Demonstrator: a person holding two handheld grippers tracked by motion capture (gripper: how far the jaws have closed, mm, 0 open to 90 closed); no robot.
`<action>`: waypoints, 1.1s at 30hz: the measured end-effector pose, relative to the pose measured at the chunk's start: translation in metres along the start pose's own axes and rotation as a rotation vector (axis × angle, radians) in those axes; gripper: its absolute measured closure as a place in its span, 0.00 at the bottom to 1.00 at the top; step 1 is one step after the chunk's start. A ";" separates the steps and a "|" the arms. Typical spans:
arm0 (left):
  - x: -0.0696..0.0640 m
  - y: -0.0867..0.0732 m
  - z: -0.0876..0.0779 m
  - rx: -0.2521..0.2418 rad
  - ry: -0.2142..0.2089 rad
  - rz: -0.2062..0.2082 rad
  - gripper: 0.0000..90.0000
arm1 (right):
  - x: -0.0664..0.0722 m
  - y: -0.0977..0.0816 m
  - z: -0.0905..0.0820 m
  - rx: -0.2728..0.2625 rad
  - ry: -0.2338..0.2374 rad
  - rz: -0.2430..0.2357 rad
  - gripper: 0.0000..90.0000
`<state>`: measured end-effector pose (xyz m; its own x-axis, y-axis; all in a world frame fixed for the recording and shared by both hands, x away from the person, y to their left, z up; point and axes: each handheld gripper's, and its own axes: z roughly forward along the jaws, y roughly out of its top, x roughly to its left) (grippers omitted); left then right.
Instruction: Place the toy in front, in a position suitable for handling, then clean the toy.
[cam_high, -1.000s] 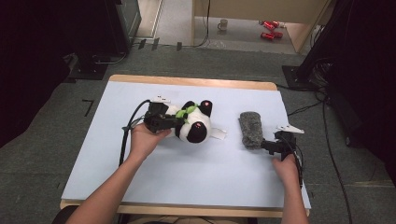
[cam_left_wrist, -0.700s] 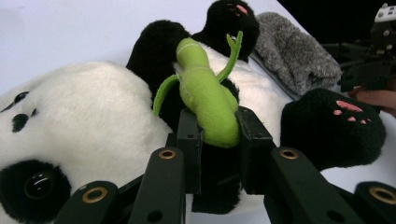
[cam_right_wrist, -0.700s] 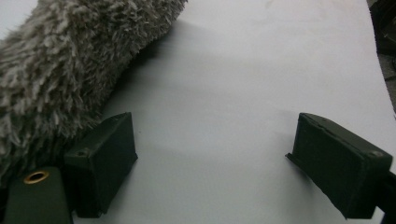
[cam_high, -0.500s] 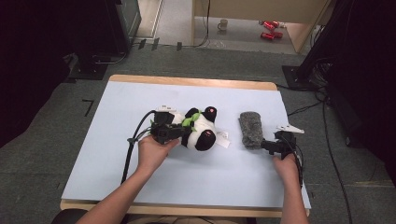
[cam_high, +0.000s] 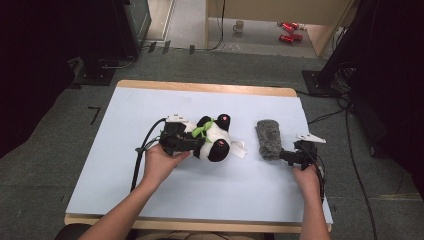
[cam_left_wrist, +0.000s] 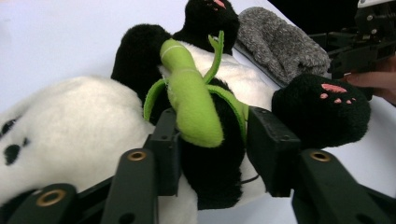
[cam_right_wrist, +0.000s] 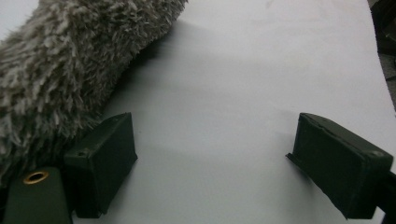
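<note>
A black-and-white plush panda (cam_high: 215, 140) with a green scarf (cam_left_wrist: 191, 98) lies on its back in the middle of the pale blue table (cam_high: 150, 110). My left gripper (cam_high: 192, 142) reaches it from the left. Its jaws have just been opening and now stand on either side of the panda's black middle (cam_left_wrist: 212, 149) without squeezing it. To the right lies a grey furry roll (cam_high: 269, 138). My right gripper (cam_high: 282, 156) rests open on the table at the roll's near end, and its left pad (cam_right_wrist: 105, 154) brushes the grey fur (cam_right_wrist: 51, 70).
The table's wooden far edge (cam_high: 200, 87) borders grey carpet. A cup (cam_high: 240, 25) and red items (cam_high: 287, 32) sit on the floor beyond. A black cable (cam_high: 142, 155) trails from the left gripper across the table. Dark equipment stands on both sides.
The left gripper and the panda shifted a little toward the near edge and the panda turned slightly. The left jaws now stand wider apart. The right hand stayed put.
</note>
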<state>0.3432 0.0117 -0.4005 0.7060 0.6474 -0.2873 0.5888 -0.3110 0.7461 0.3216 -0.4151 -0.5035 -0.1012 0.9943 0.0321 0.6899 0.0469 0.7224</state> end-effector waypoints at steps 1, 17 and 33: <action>0.001 0.000 -0.001 0.001 -0.013 0.005 0.56 | 0.000 0.000 0.000 0.000 -0.001 -0.001 0.14; 0.016 0.007 -0.028 0.028 -0.052 0.107 0.39 | 0.001 0.000 0.000 0.004 -0.010 0.003 0.14; 0.046 -0.002 -0.052 -0.033 -0.019 0.174 0.38 | -0.002 0.015 -0.011 0.069 0.042 0.031 0.27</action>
<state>0.3541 0.0789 -0.3842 0.8034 0.5727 -0.1630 0.4439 -0.3936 0.8050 0.3246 -0.4177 -0.4851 -0.1082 0.9906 0.0839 0.7405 0.0240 0.6717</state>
